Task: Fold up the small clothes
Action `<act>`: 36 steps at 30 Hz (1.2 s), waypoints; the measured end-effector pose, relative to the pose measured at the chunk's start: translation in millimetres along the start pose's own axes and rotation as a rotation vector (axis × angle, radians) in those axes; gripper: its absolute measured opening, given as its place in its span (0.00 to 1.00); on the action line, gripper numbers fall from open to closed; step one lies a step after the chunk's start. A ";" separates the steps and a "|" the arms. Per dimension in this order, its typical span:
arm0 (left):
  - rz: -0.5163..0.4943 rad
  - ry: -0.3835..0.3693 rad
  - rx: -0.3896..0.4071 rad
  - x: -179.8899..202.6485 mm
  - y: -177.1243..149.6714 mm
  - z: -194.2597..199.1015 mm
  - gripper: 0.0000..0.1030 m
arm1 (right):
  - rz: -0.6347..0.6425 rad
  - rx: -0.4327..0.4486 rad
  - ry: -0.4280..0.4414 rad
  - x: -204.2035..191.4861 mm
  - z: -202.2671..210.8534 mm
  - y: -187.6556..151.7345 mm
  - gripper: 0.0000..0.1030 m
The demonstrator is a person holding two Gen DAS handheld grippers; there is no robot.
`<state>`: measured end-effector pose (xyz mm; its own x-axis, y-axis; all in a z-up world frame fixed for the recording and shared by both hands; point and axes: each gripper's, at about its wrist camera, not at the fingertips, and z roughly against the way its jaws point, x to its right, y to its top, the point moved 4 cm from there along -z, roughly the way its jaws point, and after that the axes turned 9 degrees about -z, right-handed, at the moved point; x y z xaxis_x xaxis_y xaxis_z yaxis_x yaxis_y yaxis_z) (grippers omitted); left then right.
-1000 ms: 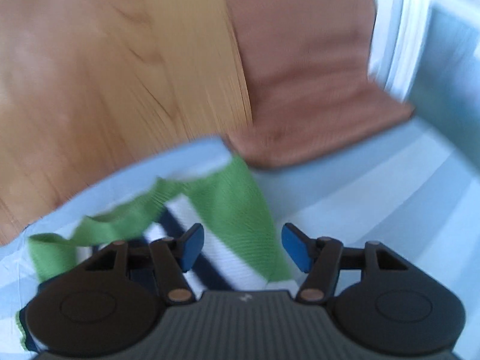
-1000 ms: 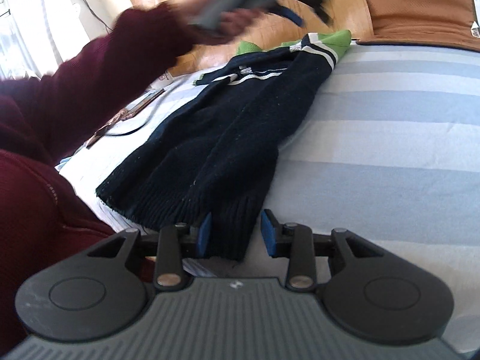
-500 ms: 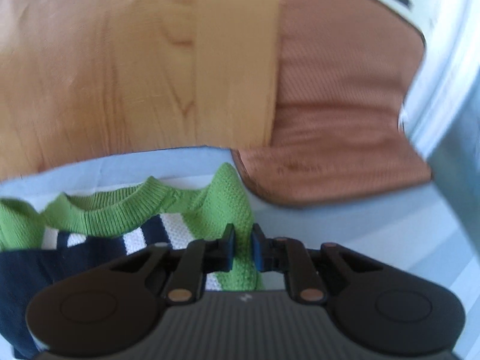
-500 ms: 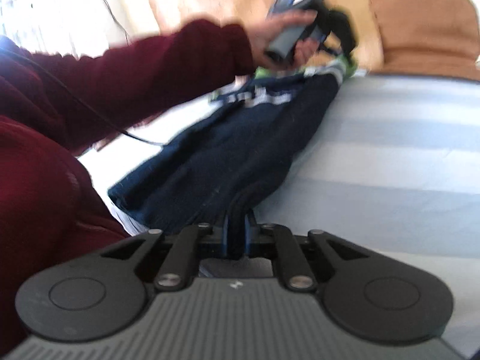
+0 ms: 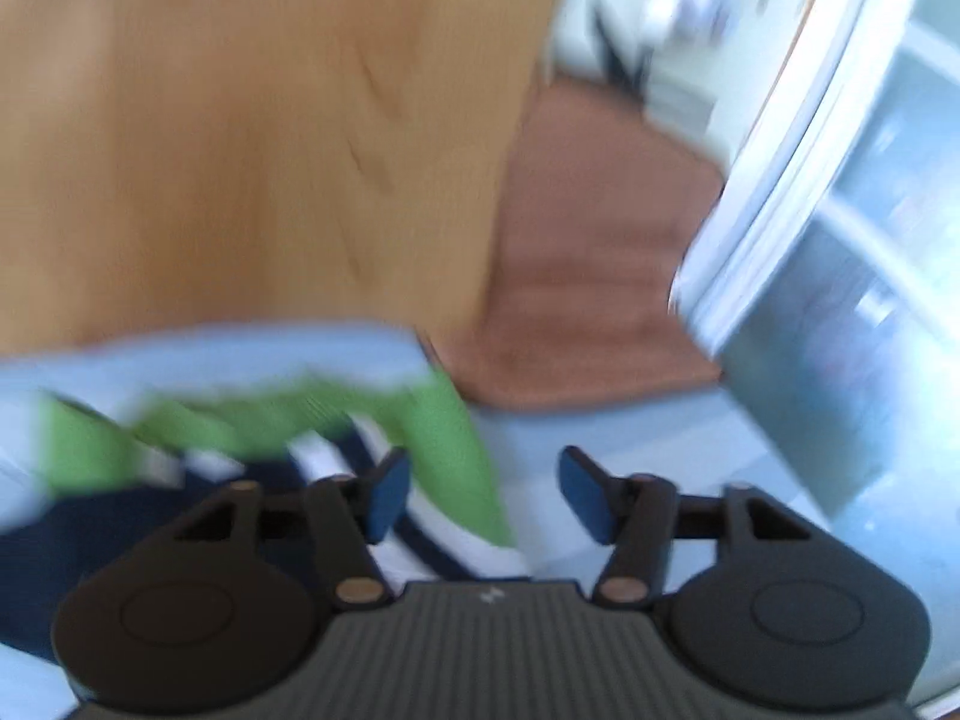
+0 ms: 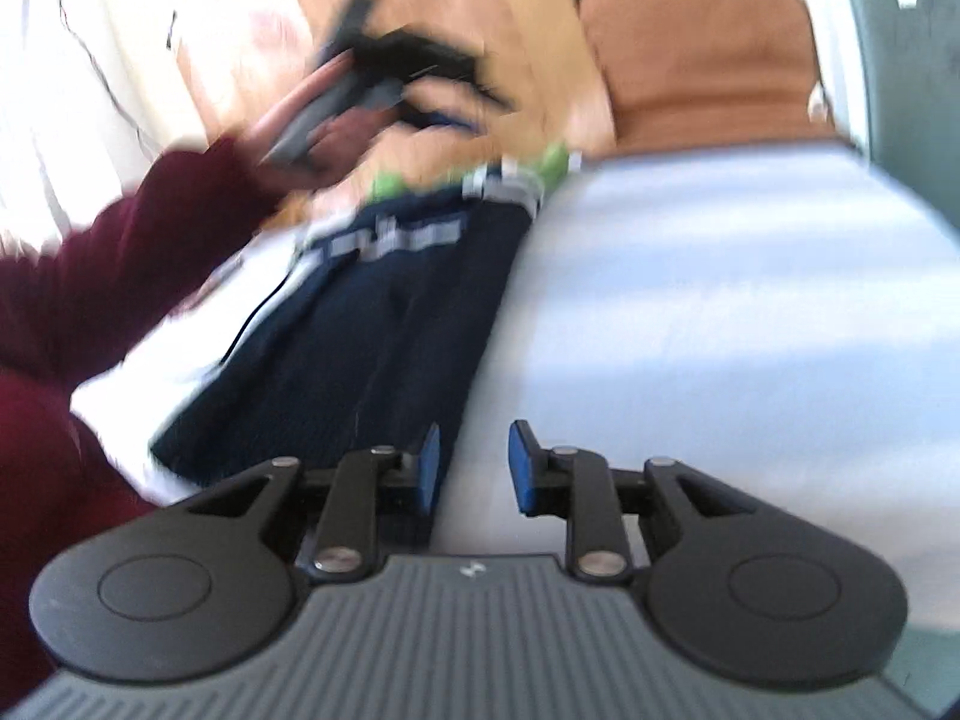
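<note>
Left wrist view: my left gripper stands with its jaws wide apart and nothing clamped between them. The sweater, navy with white stripes and a green collar end, lies on the striped bed sheet close to the sheet's far edge, beside the wooden headboard. Its green end reaches into the gap from the left, passing under my left fingertip; the right fingertip stands apart from it, over bare sheet. A brown cushion sits just beyond the sheet's far edge. The frame is blurred.

Right wrist view: my right gripper holds its jaws parted to a moderate gap, gripping nothing. The sweater's navy hem lies at and left of my left fingertip, touching or just beside it; blur prevents telling which. The gap itself and the right fingertip are over bare sheet. The garment runs lengthwise away toward the headboard, where my left hand, maroon-sleeved, hovers with its gripper above the collar end.
</note>
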<state>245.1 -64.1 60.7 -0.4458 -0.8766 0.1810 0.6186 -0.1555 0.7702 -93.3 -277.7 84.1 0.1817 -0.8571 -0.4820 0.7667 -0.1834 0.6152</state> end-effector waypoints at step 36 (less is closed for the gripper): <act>0.815 0.243 0.297 -186.8 -174.8 113.0 0.02 | -0.598 -0.128 0.142 23.4 -320.3 176.6 0.26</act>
<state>147.2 178.3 -38.6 0.2281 -0.7409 0.6316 0.4756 0.6509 0.5917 243.6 -176.0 -18.4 -0.2278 -0.5499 -0.8035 0.8270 -0.5449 0.1384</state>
